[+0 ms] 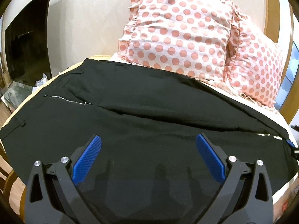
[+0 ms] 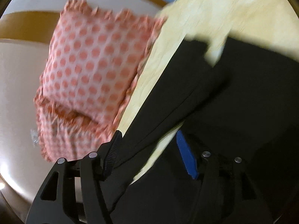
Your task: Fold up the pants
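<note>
Black pants (image 1: 149, 112) lie spread flat across the bed, with the waist, button and zipper (image 1: 69, 100) at the left. My left gripper (image 1: 148, 137) hovers open just above the near part of the cloth, nothing between its blue pads (image 1: 87, 160). In the blurred right wrist view a pant leg (image 2: 168, 100) runs as a dark strip between the fingers of my right gripper (image 2: 149, 133). The jaws stand apart. The strip lies against the left finger (image 2: 112, 149), and the blue pad (image 2: 186, 156) is clear of it. More of the pants (image 2: 252, 112) fills the right side.
Two pink polka-dot pillows (image 1: 177, 33) lean on the wooden headboard (image 1: 271, 9) beyond the pants; one pillow (image 2: 93, 65) shows left of the right gripper. A cream sheet (image 2: 224, 9) covers the bed. A dark TV screen (image 1: 28, 43) hangs on the left wall.
</note>
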